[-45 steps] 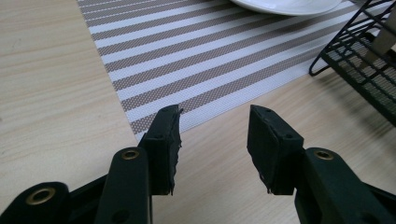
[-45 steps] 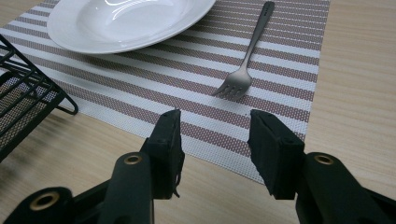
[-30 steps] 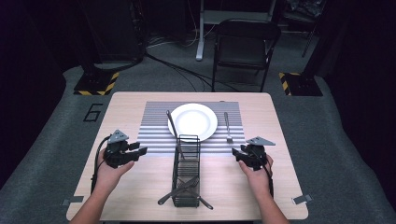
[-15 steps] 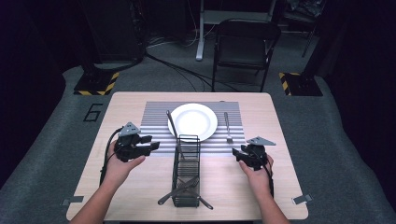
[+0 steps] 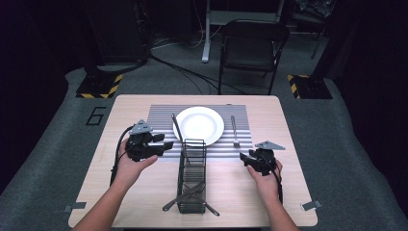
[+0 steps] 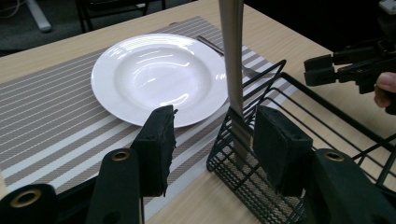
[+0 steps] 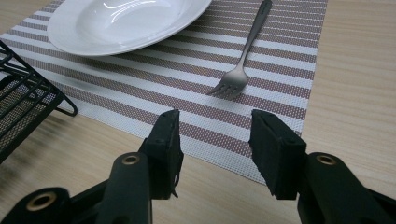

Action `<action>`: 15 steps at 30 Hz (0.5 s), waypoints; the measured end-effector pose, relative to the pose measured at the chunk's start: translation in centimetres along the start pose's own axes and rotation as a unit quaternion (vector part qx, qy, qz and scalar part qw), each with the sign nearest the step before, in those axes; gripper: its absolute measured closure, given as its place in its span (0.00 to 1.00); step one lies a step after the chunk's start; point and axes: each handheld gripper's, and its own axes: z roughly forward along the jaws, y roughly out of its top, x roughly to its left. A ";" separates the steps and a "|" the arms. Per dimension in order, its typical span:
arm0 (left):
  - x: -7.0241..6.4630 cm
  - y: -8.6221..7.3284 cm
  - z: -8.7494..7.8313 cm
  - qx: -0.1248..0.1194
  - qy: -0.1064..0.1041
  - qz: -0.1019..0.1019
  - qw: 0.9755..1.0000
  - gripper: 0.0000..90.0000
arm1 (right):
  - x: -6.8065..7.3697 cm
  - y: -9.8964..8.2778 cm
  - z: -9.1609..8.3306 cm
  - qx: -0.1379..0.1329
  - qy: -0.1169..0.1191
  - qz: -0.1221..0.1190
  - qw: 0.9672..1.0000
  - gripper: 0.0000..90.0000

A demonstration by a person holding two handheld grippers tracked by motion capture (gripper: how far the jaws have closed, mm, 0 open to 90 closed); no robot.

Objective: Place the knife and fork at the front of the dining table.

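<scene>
On the near half of the wooden table [image 5: 269, 192] we find a black wire caddy [image 5: 191, 180] lying lengthwise toward the person, its far end resting on the edge of the striped placemat [image 5: 159, 115]. Our left gripper [image 5: 161, 147] sits just left of that far end, jaws pointing right toward it; they have just been opening and stand apart. Seen from the left gripper view, a table knife [image 6: 233, 70] stands upright in the corner of the caddy [image 6: 261, 140], its blade leaning on the wire rim, close beside the right jaw pad and in line with the gap; neither pad presses on it. At the caddy's near end, more cutlery [image 5: 190, 195] lies crossed, with handles poking out through the wire. Beyond it, a white plate [image 5: 198, 125] rests in the middle of the placemat, and a fork [image 5: 235, 132] lies on the mat just right of the plate, tines toward the person. Our right gripper [image 5: 250, 161] hovers low over bare table right of the caddy, jaws apart and holding nothing; its own view shows the fork [image 7: 240, 70] ahead on the mat, well clear of the pads.
</scene>
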 end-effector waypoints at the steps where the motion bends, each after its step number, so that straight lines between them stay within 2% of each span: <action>1: -0.1 0.1 0.1 0.001 -0.003 0.000 1.000 0.54 | 0.0 0.0 0.0 0.000 -0.001 -0.001 1.000 0.59; 3: -0.3 0.4 0.5 0.003 -0.004 -0.005 1.000 0.54 | -0.1 0.0 0.1 0.001 0.000 -0.002 1.000 0.59; 6: -0.3 0.6 0.8 0.006 -0.005 0.000 1.000 0.55 | -0.1 -0.1 0.2 0.003 0.002 0.002 1.000 0.58; 8: -0.5 0.7 1.2 0.007 -0.012 -0.005 1.000 0.58 | -0.2 -0.1 0.2 0.004 0.001 0.001 1.000 0.58; 15: -0.8 1.0 2.7 0.005 -0.005 0.000 1.000 0.60 | -0.5 -0.2 0.2 0.005 0.004 0.008 1.000 0.58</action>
